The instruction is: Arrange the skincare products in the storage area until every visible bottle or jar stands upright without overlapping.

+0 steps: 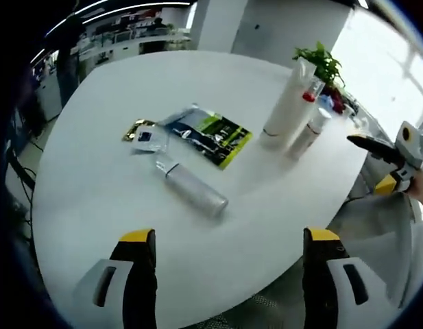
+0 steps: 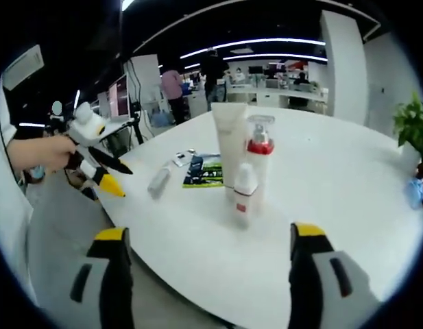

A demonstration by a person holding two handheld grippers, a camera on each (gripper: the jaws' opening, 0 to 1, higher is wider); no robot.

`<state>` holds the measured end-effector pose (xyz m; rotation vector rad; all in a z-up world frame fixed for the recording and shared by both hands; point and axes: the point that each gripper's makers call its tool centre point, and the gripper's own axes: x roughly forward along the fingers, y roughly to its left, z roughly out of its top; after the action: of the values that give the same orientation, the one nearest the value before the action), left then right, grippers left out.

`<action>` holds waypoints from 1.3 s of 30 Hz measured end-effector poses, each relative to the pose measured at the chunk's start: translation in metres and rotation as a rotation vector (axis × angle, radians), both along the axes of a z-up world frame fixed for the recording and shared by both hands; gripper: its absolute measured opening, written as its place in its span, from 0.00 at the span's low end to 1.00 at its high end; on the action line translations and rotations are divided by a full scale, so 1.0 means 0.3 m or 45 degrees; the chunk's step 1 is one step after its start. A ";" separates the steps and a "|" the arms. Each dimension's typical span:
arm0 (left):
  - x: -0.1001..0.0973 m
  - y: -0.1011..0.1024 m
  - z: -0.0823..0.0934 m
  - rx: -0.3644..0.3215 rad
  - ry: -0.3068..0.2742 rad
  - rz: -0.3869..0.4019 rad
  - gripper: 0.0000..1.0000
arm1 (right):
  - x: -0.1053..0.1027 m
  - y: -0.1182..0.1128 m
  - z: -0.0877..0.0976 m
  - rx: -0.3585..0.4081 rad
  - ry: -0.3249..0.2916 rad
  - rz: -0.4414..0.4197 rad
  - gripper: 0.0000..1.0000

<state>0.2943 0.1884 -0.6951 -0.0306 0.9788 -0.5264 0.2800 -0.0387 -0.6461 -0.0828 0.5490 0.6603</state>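
Observation:
A silver bottle (image 1: pixel 194 186) lies on its side on the white round table (image 1: pixel 94 185), just beyond my left gripper (image 1: pixel 230 236), which is open and holds nothing. Flat sachets (image 1: pixel 221 137) lie behind the bottle. At the far right stand a tall white tube (image 1: pixel 288 103), a clear bottle with a red collar (image 1: pixel 310 92) and a small white bottle (image 1: pixel 308 133), close together. In the right gripper view the same trio stands upright: tube (image 2: pixel 230 133), red-collared bottle (image 2: pixel 259 164), small bottle (image 2: pixel 244 195). My right gripper (image 2: pixel 208 233) is open in front of them. The silver bottle (image 2: pixel 158 181) lies left.
A potted plant (image 1: pixel 324 65) stands behind the upright bottles, near the table's edge. The other gripper (image 2: pixel 101 161), held by a hand (image 2: pixel 43 152), hovers off the table's left edge. People and desks fill the far background.

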 end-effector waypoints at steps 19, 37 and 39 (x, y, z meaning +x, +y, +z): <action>0.196 -0.004 -0.087 0.129 0.163 0.134 0.62 | 0.030 -0.032 -0.035 0.038 0.027 -0.049 0.95; 0.273 0.031 -0.157 0.286 0.227 0.059 0.33 | 0.048 -0.055 -0.050 0.054 0.045 -0.086 0.93; 0.273 0.035 -0.166 0.301 0.225 0.028 0.29 | 0.049 -0.057 -0.052 0.054 0.047 -0.091 0.93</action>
<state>0.3761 0.1989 -0.7449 0.1259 1.2076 -0.3897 0.2948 -0.0558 -0.6617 -0.0110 0.5703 0.6043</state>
